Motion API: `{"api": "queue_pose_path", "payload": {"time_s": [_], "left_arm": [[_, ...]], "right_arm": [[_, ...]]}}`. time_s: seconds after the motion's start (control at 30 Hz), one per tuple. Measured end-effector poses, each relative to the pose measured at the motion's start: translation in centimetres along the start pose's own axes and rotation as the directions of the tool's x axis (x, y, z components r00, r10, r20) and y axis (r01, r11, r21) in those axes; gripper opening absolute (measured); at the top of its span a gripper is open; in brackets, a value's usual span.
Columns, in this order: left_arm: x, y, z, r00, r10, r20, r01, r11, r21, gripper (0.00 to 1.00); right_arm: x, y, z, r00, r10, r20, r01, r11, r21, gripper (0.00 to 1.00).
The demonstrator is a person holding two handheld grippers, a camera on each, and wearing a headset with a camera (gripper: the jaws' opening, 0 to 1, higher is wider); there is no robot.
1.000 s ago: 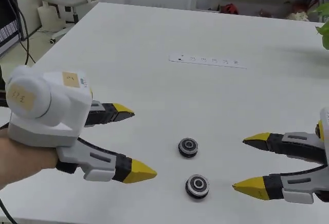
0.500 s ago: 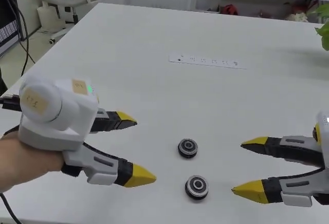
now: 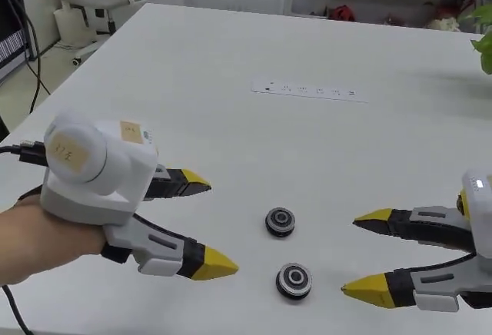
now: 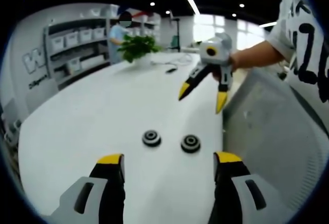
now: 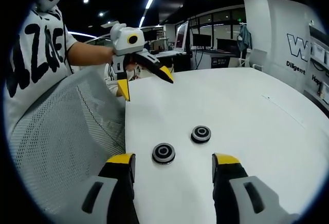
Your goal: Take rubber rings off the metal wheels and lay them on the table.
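Since neither tool had taken hold of anything, the white bench (image 3: 231,66) lay mostly bare, with the work gathered near its front edge. The left hand-held gripper (image 3: 219,226) hovered above the surface with its jaws spread wide and empty. The right hand-held gripper (image 3: 352,255) faced it from the other side, also spread and empty. Both pointed their yellow tips inward, probably to bracket the work so that one could steady a wheel while the other peeled. A power strip (image 3: 309,91) lay well apart toward the far side, clear of any reach. Between the two sets of tips, two small parts sat flat on the bench, near each other but not touching. The far wheel (image 3: 280,221) sat roughly midway, and the near wheel (image 3: 294,280) was closer to the bench edge and to the right tips. Both were centred ahead of the jaws in each gripper view, which suggested deliberate lining-up. A dark ring (image 3: 280,282) was on the near wheel's metal hub, and the far wheel looked the same, so no removal seemed to have begun. The near wheel looked the likelier first target.
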State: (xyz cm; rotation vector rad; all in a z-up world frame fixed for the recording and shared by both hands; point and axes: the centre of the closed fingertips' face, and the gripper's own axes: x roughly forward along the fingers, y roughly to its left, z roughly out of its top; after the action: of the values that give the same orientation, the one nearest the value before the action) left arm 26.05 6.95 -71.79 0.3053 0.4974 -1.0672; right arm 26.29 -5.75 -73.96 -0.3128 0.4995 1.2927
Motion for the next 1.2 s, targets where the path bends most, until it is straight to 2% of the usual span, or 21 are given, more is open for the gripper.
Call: {"api": "queue_pose_path", "payload": {"time_s": [0.3,0.87,1.2], "left_arm": [[0.8,0.1,-0.1,0.9998,-0.017,-0.005,0.017,1.0,0.006,0.7],[2.1,-0.3,-0.5,0.9986,-0.046,-0.026,0.047,0.999,0.016,0.69],[2.5,-0.4,-0.9,0.998,-0.054,-0.034,0.055,0.998,0.01,0.69]], "right_arm": [[0.3,-0.1,0.1,0.9996,0.016,0.025,-0.016,1.0,0.015,0.58],[0.9,-0.3,-0.7,0.9991,0.037,0.019,-0.037,0.999,0.002,0.55],[1.3,0.3,-1.1,0.9989,0.047,0.003,-0.047,0.999,0.002,0.54]]}}
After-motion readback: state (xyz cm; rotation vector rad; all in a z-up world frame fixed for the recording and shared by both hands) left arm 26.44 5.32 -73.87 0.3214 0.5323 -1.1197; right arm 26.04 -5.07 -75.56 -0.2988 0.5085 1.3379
